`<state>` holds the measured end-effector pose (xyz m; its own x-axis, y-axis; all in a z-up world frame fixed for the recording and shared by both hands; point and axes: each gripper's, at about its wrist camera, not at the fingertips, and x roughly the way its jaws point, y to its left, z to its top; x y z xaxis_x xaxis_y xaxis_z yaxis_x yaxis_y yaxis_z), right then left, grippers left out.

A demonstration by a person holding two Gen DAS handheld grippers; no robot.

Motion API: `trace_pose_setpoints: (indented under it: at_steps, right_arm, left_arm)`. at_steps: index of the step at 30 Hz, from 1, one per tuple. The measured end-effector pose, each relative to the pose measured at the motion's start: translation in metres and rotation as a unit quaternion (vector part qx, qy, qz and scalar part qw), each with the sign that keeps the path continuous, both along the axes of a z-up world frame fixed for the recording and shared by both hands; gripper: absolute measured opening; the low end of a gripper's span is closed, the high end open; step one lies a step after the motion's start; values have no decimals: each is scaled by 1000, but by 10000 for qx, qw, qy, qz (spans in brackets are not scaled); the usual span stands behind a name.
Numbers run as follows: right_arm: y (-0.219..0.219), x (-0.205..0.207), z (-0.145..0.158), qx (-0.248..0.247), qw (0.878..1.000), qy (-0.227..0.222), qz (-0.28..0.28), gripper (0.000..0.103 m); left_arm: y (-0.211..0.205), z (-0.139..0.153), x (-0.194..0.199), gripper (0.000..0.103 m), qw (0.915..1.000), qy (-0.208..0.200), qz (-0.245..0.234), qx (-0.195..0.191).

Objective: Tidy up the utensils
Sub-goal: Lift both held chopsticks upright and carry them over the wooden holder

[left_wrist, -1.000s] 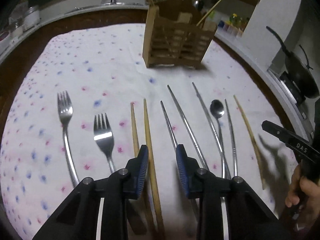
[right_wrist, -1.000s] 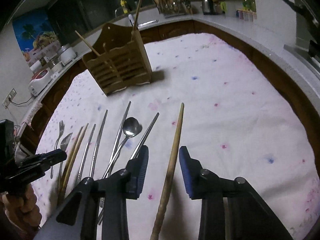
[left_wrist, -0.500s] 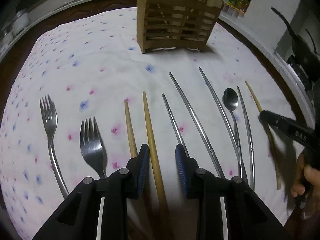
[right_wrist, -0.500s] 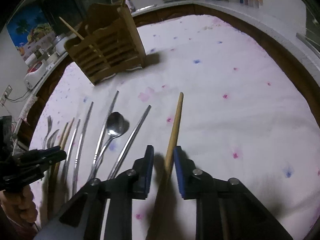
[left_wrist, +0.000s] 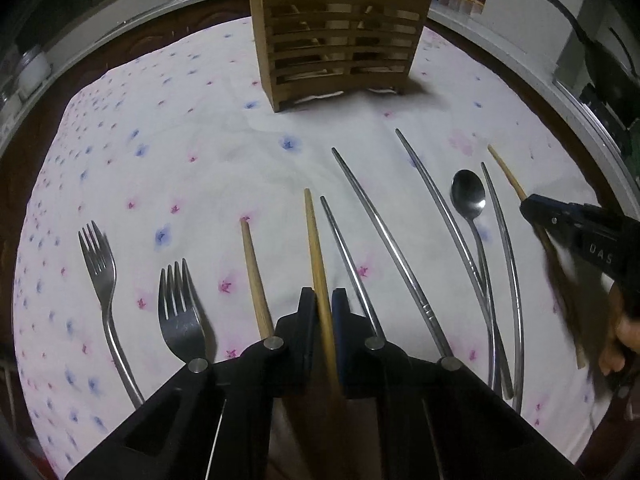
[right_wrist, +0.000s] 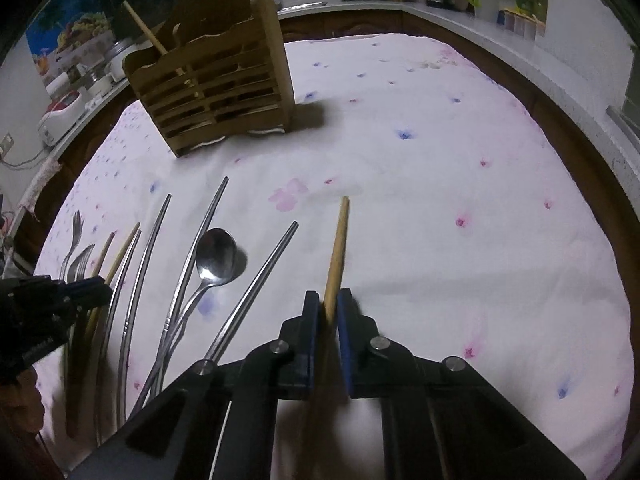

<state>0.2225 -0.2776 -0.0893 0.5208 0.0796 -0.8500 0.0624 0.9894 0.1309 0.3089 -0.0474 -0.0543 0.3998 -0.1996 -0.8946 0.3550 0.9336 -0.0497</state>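
**Both grippers clamped on a wooden chopstick each**

On your far left, two steel forks (left_wrist: 98, 264) lie on the white cloth with pink and blue flower prints (left_wrist: 200, 152), tines pointing away from you. Next comes a short tan wooden chopstick (left_wrist: 253, 276) lying loose. Your left gripper (left_wrist: 323, 312) has its blue-padded jaws pressed together on the longer tan wooden chopstick (left_wrist: 314, 240), whose tip points toward the slatted wooden utensil holder (left_wrist: 340, 40) standing at the far side of the cloth. Right of it lie four thin steel chopsticks (left_wrist: 384, 232), with a small steel spoon (left_wrist: 468, 196) among them, its bowl away from you.

Furthest right, your right gripper (right_wrist: 328, 312) is likewise closed tight on another tan wooden chopstick (right_wrist: 338, 240), the outermost one in the row, well apart from the holder. One more wooden chopstick (right_wrist: 148, 36) already stands tilted inside the holder.
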Motion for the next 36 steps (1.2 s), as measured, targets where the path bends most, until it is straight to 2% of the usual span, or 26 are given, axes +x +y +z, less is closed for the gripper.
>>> trace_pose_setpoints:
  at_steps: [3,7,10,17,22,36]
  right_arm:
    - [-3,-4,4,326,9995,-43,-11,7]
    - [-8,-17,21,550,9981,-285,-18,7]
    - [-8,-25,31,564,9976,-412,5,7]
    - [-1,-43,54,617,9952,-752,118,7]
    - [3,-53,70,640,9929,-986,176,7]
    - [12,-84,111,562,9849,-1615,257,7]
  left_arm:
    - [2,2,-4,5,10000,-14,30,-35]
    - [13,16,-15,5,9993,-125,138,-335]
    - [22,28,-24,5,9977,-223,203,-609]
    - [50,64,-53,5,9882,-570,307,-1388]
    - [70,84,-72,5,9819,-771,409,-1684]
    - [87,104,-109,5,9744,-1091,515,-1899]
